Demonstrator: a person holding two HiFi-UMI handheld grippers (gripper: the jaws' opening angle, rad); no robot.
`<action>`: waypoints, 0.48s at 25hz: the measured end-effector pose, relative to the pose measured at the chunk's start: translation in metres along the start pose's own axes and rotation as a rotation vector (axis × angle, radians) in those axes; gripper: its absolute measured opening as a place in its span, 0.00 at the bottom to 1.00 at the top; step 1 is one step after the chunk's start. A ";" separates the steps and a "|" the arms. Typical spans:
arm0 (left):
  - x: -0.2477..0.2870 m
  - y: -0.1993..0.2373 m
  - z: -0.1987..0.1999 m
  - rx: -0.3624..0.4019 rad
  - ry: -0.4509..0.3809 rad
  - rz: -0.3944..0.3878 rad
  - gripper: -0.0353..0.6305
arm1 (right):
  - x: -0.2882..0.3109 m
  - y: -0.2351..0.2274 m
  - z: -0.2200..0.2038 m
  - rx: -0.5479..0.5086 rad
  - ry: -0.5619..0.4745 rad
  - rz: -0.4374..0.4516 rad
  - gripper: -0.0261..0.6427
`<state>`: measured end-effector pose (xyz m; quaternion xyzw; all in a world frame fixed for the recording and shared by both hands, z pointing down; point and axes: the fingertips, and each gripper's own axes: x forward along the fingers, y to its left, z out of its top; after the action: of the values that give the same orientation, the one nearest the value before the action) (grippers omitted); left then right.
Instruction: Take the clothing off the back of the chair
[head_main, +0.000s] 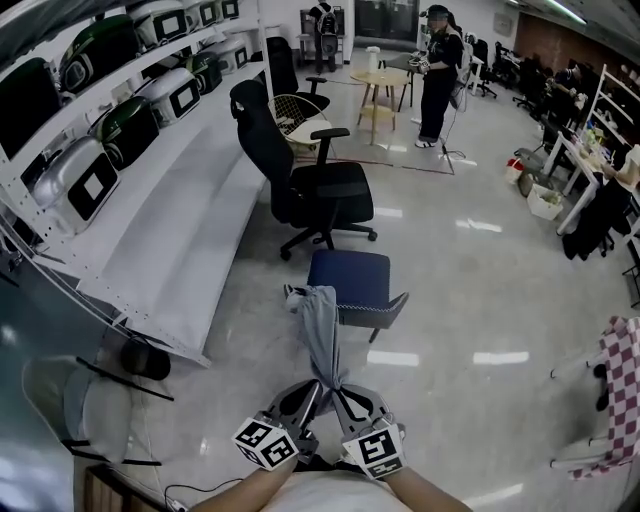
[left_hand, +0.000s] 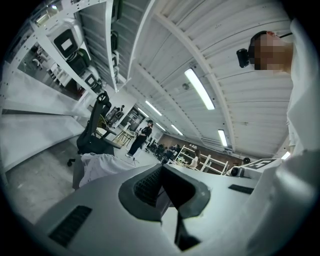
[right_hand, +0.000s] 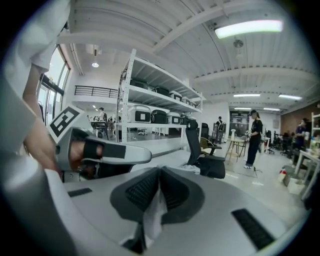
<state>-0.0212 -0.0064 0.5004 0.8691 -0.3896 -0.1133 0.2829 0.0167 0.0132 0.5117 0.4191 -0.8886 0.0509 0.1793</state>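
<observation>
Grey cloth garment (head_main: 322, 332), clamped in the right gripper (right_hand: 159, 175), should be lifted clear of the blue padded chair (head_main: 348, 278); the left gripper (left_hand: 161, 172) is seen closed.

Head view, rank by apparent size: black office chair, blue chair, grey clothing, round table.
1. black office chair
2. blue chair
3. grey clothing and round table: about alike, table farther off, so unranked.

The clothing (head_main: 322, 325) stretches from the back of the chair (head_main: 350, 280) to the left hand-held gripper (head_main: 312, 393) and right hand-held gripper (head_main: 346, 396), side by side before it, with an office chair (head_main: 310, 195) behind, shelves (head_main: 110, 140) at the left, and a table (head_main: 380, 85) far behind.
</observation>
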 end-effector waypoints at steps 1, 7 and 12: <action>-0.001 0.003 0.002 -0.002 -0.004 0.001 0.06 | 0.002 0.004 0.001 -0.001 0.000 0.007 0.08; -0.013 0.026 0.013 -0.006 -0.013 0.029 0.06 | 0.018 0.023 0.002 0.007 0.011 0.031 0.08; -0.020 0.033 0.009 -0.018 -0.013 0.033 0.06 | 0.019 0.030 -0.001 0.018 0.020 0.029 0.08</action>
<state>-0.0590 -0.0127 0.5113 0.8592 -0.4047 -0.1178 0.2900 -0.0174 0.0185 0.5210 0.4072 -0.8922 0.0657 0.1839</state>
